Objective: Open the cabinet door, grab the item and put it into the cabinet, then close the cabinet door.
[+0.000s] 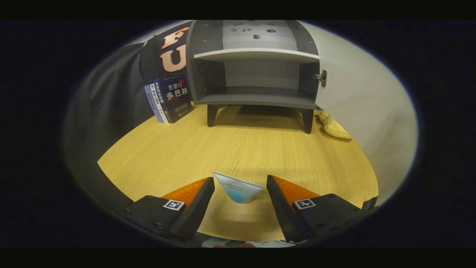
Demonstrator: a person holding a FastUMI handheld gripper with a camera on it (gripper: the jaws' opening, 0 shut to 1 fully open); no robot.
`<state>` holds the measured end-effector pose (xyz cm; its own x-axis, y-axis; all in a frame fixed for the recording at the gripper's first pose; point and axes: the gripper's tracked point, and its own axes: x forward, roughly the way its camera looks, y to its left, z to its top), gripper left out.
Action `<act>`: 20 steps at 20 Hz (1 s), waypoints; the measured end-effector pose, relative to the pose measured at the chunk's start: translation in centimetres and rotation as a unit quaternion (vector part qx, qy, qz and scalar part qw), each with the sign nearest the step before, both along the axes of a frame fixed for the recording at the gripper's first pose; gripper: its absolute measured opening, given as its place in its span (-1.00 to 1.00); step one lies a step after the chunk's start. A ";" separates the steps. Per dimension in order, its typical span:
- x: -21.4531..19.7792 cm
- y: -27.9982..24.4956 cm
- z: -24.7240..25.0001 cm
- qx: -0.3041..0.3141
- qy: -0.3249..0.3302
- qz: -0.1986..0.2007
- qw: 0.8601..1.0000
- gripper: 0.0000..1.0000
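Gripper view. One gripper (pixel 240 186), fingers spread wide, with one white-and-blue tube (pixel 239 190) standing between them, a gap on each side so neither finger touches it. One wooden table (pixel 238 149) carries everything. Beyond the fingers stands one grey cabinet (pixel 256 70), its door (pixel 364 111) swung open to the right, two shelves bare. Left of the cabinet, three books (pixel 169 98) lean upright; at its right foot lies one yellow plush toy (pixel 334 125). Open tabletop separates tube and cabinet.
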<state>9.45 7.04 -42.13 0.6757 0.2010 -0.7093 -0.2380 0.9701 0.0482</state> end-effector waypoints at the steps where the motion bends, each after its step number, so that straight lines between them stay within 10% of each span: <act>1: 0.2 -0.3 -0.5 0.009 0.009 -0.014 1.000 0.80; 7: 0.2 -0.7 -0.1 0.052 0.035 -0.041 0.997 0.13; 20: 14.2 6.3 30.0 0.138 -0.206 0.034 0.968 0.11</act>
